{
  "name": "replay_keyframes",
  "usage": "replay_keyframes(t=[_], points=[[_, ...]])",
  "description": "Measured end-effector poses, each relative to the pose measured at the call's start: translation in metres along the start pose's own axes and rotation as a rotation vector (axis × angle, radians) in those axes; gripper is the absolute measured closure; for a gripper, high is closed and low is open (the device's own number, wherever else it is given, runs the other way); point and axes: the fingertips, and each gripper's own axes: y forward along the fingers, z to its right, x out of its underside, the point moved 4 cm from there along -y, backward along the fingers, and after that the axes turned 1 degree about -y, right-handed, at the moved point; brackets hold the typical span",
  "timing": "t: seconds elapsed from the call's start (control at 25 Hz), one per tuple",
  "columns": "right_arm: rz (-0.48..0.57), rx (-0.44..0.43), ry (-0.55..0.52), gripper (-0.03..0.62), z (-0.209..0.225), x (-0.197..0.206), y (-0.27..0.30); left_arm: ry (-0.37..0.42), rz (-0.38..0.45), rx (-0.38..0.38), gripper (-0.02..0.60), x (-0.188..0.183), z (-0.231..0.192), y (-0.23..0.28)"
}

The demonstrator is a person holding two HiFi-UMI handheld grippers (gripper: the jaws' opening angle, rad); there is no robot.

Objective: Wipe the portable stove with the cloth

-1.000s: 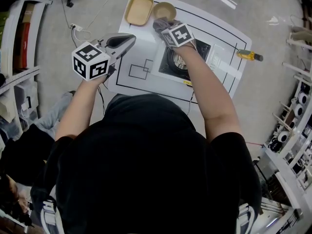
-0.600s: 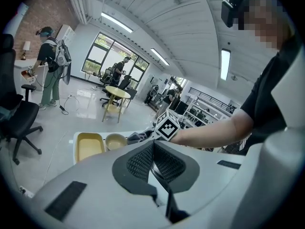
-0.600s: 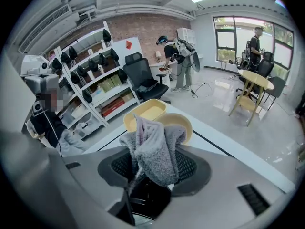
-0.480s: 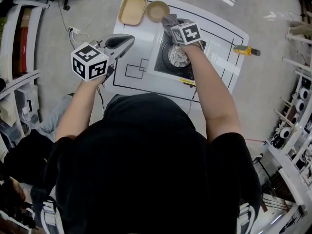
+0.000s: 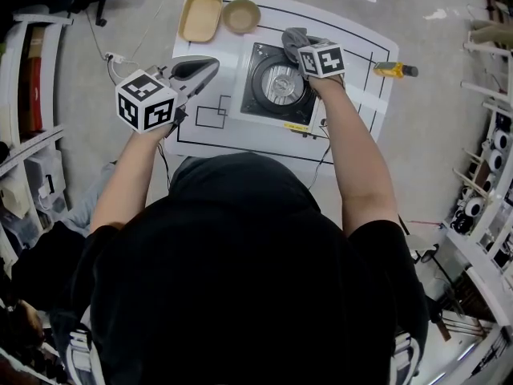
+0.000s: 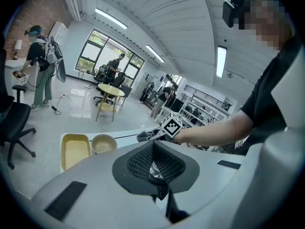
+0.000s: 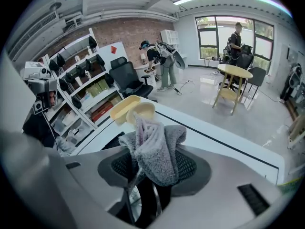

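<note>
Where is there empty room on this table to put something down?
Bare white table lies left of the black portable stove, nearer than the yellow tray, and at the far right corner. Crowded: tray beside tan bowl.

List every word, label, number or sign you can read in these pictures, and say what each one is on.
None can be read.
The yellow sticker on the stove: print too small to read.
The red sign on the brick wall: too small to read.
The left cube on the left gripper and the right cube on the right gripper: black square patterns, no letters.
</note>
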Motion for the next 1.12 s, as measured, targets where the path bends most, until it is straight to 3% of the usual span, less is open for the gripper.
replay_keyframes(t=[0.6, 0.92, 1.12], points=[[-0.026, 0.102, 0.064, 0.385, 0.076, 0.061, -0.064, 0.024, -0.012, 0.029, 0.558, -0.006, 0.039, 0.034], [-0.076, 0.163, -0.011, 0.385, 0.095, 0.08, -0.083, 0.028, -0.011, 0.027, 0.558, -0.003, 0.055, 0.038], [-0.156, 0.197, -0.177, 0.385, 0.093, 0.089, -0.087, 0.027, -0.008, 0.021, 0.558, -0.001, 0.062, 0.038]])
